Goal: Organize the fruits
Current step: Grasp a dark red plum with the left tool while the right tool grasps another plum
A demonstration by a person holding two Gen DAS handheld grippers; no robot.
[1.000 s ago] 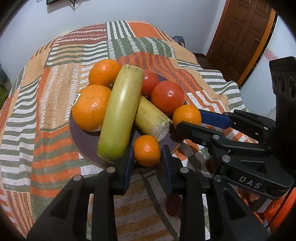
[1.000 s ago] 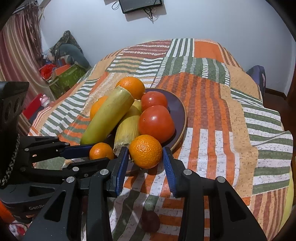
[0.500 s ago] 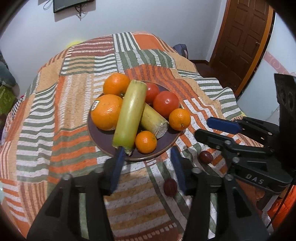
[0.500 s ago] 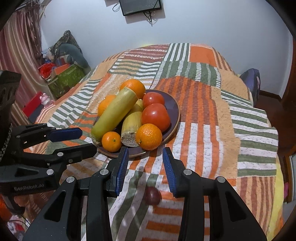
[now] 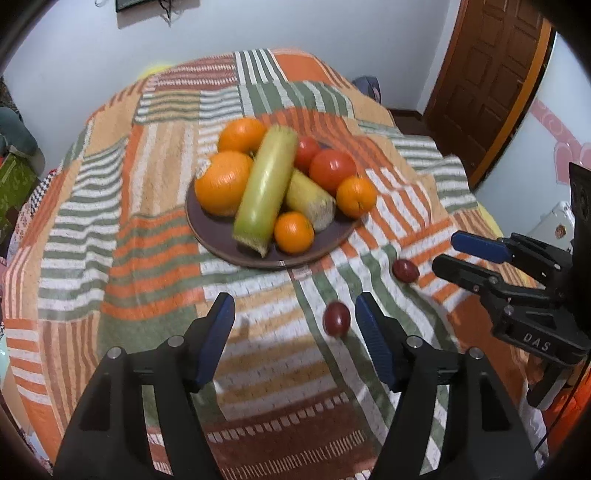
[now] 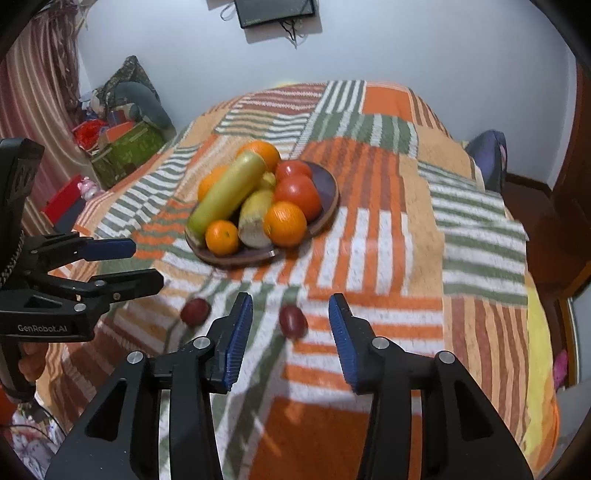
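A dark plate on the striped cloth holds oranges, two tomatoes, a long green gourd and a pale cob. Two small dark red fruits lie on the cloth in front of it. My left gripper hovers short of the plate, its jaws opening with nothing pressed between them; one red fruit lies just inside its right finger. My right gripper is also opening, and a red fruit lies on the cloth beneath its gap, untouched. Each gripper shows in the other's view.
The striped cloth covers a bed that drops away at its edges. A brown door stands at the far right, a screen hangs on the wall, and boxes and bags pile up on the left.
Both grippers have pulled back and up from the plate. The small oranges that sat between their jaws now rest on the plate. Both pairs of jaws stand wider, the left much more.
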